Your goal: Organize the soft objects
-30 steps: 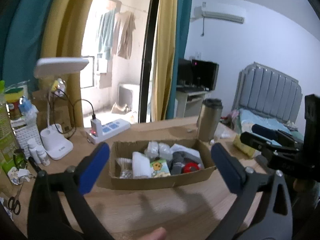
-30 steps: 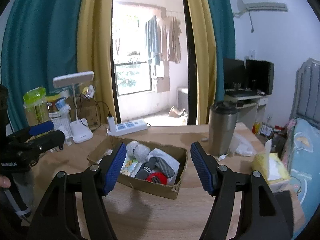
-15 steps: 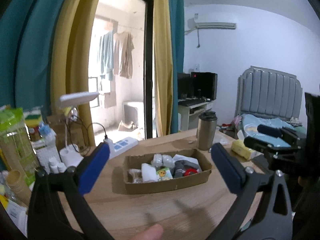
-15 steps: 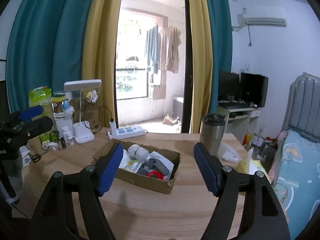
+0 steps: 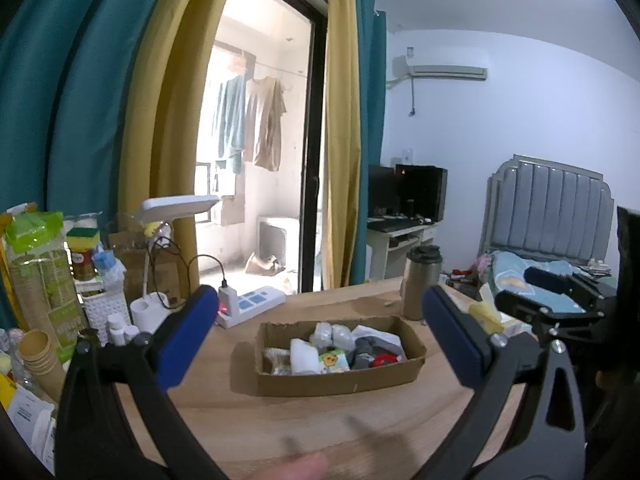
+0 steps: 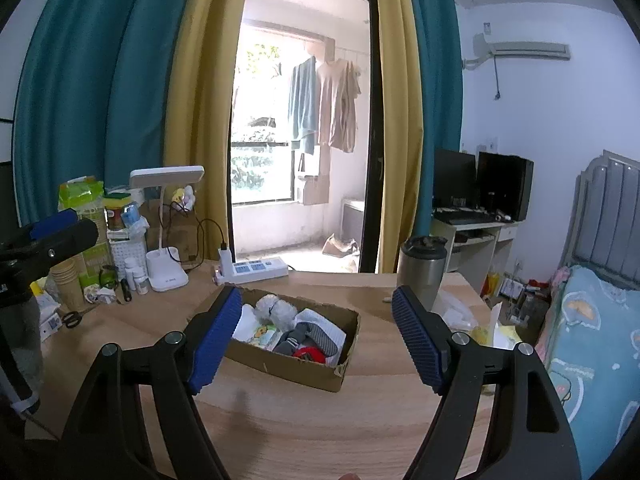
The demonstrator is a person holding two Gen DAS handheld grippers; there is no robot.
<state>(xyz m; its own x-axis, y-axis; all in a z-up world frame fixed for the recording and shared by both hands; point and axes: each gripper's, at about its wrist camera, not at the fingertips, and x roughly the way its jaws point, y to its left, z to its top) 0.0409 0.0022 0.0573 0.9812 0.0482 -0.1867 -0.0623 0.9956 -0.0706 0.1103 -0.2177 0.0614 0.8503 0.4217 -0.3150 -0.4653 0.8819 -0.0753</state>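
Both grippers stood wide apart and empty above a wooden table (image 5: 360, 420). The left gripper (image 5: 320, 336) held its blue-padded fingers (image 5: 184, 336) spread well to either side of a shallow cardboard box (image 5: 340, 380), clear of its rim and raised off the tabletop. The right gripper (image 6: 316, 336) was likewise spread wide, holding nothing, its ribbed blue pads (image 6: 416, 340) framing the same box (image 6: 304, 364) from a slightly different angle; one pad overlapped the box's near left corner in the right wrist view, though contact could not be judged.

The soft objects (image 5: 344, 344) lay packed inside the box: white rolled cloths (image 5: 302, 356), grey socks (image 6: 304, 336), a small red item (image 6: 310, 354) and a green-and-yellow printed packet (image 5: 333, 361). Each gripper also appeared at the edge of the other's view, out to the side of the box.

Behind the box stood a steel tumbler (image 6: 420, 272) with a dark lid, and a white power strip (image 6: 252, 270) with a charger plugged in. A white desk lamp (image 6: 166, 236) rose at the table's left, beside bottles, paper cups (image 5: 38, 356) and scissors (image 6: 74, 318). Teal and mustard curtains (image 6: 160, 100) framed a balcony door where clothes (image 6: 324, 108) hung. A bed with a grey headboard (image 5: 548, 208) sat to the right, under a wall-mounted air conditioner (image 5: 444, 72).
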